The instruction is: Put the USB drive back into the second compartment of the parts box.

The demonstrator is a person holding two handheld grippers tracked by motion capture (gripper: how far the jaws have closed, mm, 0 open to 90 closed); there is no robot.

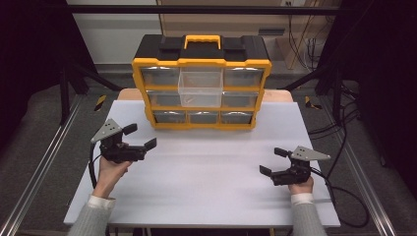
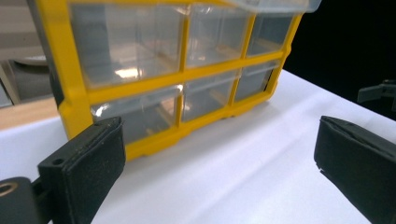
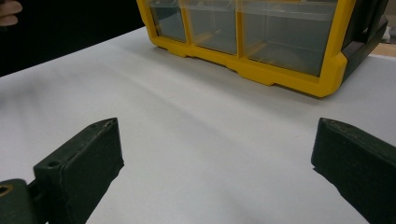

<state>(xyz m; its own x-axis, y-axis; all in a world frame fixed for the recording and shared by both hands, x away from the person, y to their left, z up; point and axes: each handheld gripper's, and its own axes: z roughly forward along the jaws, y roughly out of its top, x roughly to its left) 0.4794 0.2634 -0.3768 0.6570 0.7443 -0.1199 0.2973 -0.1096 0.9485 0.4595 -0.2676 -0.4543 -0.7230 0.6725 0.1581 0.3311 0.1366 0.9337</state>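
A yellow and black drawer cabinet with clear drawers stands at the back middle of the white table. Its top middle drawer is pulled far out toward me. My left gripper is open, held above the table's left side, a short way in front of the cabinet's lower left corner. Over the right front of the table my right gripper is open too, with nothing between its jaws, and the cabinet lies well ahead of it.
Black cables trail off the table's right edge to the floor. Metal rails run along both sides of the table. A handle tops the cabinet. Bare table surface lies between the two grippers.
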